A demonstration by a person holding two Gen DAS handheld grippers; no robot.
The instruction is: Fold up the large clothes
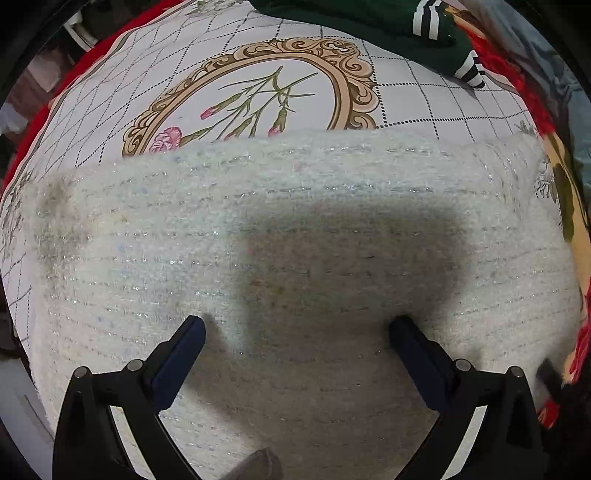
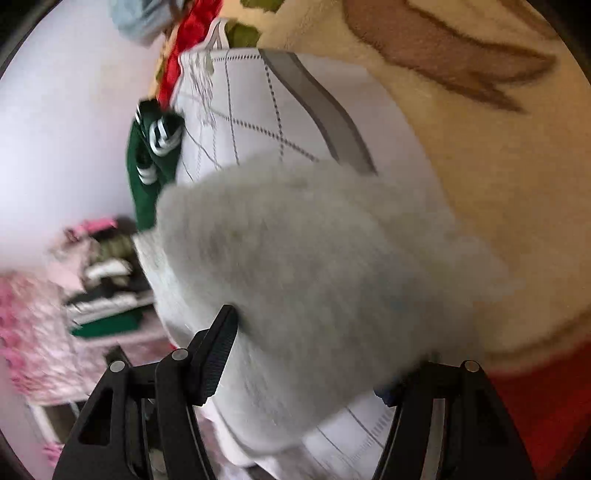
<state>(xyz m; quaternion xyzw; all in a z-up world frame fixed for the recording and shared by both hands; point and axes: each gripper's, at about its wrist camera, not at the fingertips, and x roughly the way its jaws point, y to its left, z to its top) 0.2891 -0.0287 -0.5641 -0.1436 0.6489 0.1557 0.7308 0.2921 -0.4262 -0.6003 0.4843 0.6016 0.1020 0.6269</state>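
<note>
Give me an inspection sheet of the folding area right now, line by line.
Surface: white grid-patterned cloth with a floral oval motif, over a red blanket.
Job's things: fluffy white knitted garment lying flat on the cloth.
Clutter: dark green garment with white-striped cuffs at the far edge.
Grippers: left hand-held gripper open above the knit; right hand-held gripper open, knit bunched between its fingers.
Cables: nothing seen.
Surroundings: shelf of stacked folded clothes, blurred; cream blanket with brown pattern.
</note>
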